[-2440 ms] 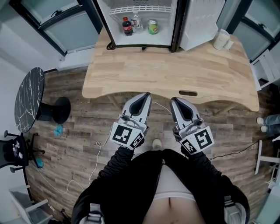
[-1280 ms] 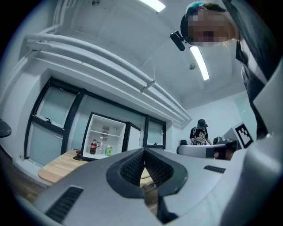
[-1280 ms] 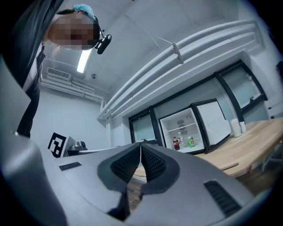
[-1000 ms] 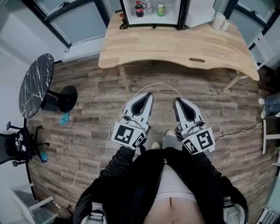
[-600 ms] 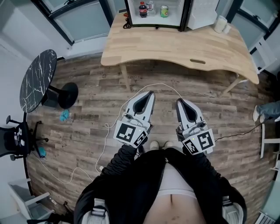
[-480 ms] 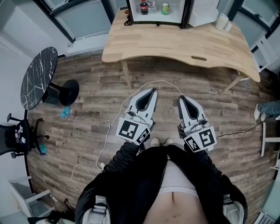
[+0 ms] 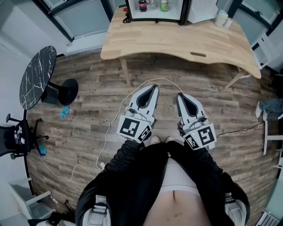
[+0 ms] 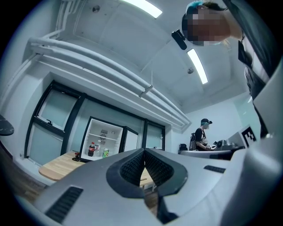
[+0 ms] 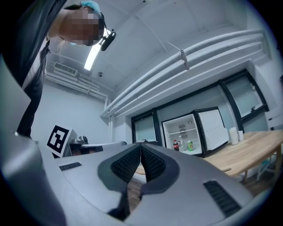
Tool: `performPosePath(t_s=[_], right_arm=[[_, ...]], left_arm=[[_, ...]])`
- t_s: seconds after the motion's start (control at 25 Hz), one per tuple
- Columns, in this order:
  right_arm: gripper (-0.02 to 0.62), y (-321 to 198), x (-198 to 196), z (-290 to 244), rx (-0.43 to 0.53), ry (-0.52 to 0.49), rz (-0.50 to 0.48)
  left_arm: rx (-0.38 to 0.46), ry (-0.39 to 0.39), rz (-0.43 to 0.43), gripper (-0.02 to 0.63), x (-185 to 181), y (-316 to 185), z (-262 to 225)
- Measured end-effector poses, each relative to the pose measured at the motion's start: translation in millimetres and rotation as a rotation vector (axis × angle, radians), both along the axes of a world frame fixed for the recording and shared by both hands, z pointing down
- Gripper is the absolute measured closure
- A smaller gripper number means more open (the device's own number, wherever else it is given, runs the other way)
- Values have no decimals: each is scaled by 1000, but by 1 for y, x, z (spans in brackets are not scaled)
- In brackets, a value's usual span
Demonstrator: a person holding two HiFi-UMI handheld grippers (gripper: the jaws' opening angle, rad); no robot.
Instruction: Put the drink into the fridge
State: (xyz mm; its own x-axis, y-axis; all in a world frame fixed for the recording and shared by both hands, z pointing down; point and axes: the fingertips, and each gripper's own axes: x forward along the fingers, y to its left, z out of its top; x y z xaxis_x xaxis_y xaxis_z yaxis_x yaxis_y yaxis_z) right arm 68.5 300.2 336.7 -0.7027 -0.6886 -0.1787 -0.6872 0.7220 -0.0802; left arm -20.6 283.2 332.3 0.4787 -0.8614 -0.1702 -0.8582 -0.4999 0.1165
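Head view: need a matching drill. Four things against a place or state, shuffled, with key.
Things:
1. cola bottle
2. can
3. round table
4. left gripper

Place or state:
A. jaws shut
B. in the fridge, rightmost
C. far left of the view
D. in the fridge, leftmost

Pairs: 1-D, 2-B, 3-C, 4-A

One open fridge holds three drinks: one cola bottle, one green can and seemingly one clear bottle. One wooden worktop; two tools, left tool and right tool.
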Motion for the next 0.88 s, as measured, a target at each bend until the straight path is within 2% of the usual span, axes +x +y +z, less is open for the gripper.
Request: performPosePath(t_s=[0.88], right_arm=[[566, 14, -7, 0, 11, -8, 4]], left_arm=[[-5, 6, 21, 600, -1, 11, 4]])
